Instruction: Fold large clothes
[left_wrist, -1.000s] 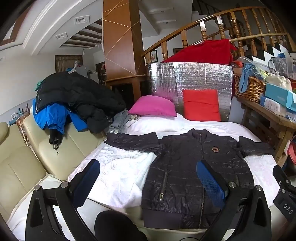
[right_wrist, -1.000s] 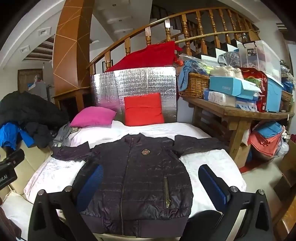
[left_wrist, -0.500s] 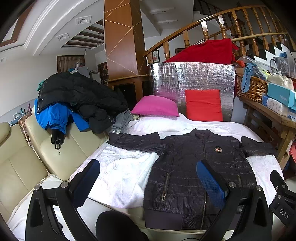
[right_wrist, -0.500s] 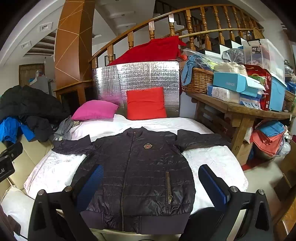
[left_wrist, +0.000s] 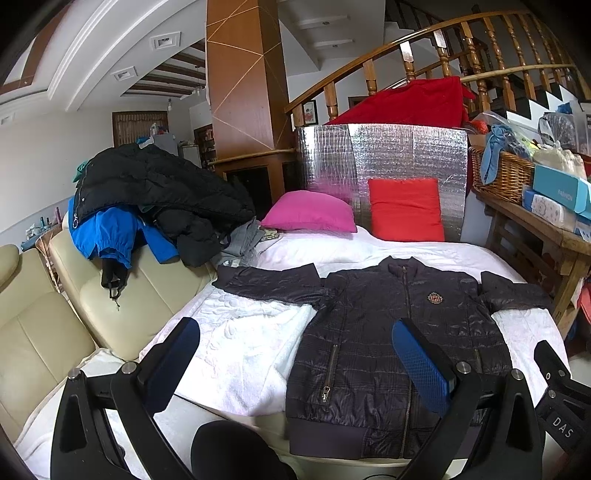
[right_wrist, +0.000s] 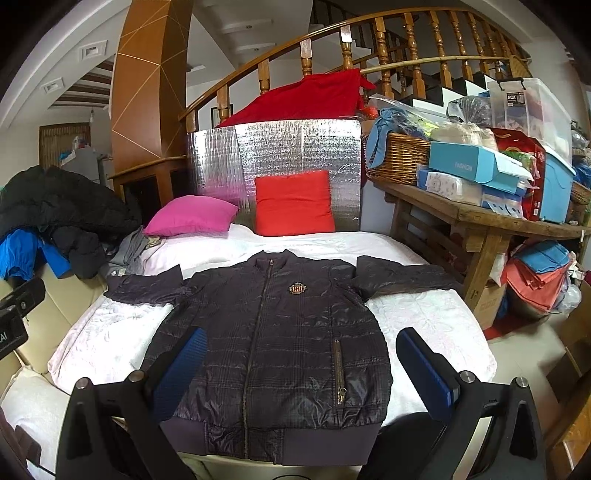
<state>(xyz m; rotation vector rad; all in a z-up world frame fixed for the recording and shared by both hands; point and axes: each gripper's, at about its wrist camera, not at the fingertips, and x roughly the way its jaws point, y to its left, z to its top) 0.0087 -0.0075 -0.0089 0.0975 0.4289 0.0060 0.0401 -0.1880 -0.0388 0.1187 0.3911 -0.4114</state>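
Note:
A dark quilted jacket lies flat and face up on the white bed, zipped, with both sleeves spread sideways; the same jacket fills the lower right of the left wrist view. My left gripper hovers open above the near edge of the bed, left of the jacket's middle, holding nothing. My right gripper is open too, its blue pads straddling the jacket's lower body from above without touching it. The right gripper's body shows at the left wrist view's right edge.
A pink pillow and a red pillow lean at the bed's head before a silver foil panel. Cream sofa seats piled with black and blue coats border the left. A cluttered wooden table stands right.
Both cameras have drifted slightly, so the jacket sits a bit lower and closer in each view. Both grippers stay open and the jacket has not moved on the bed.

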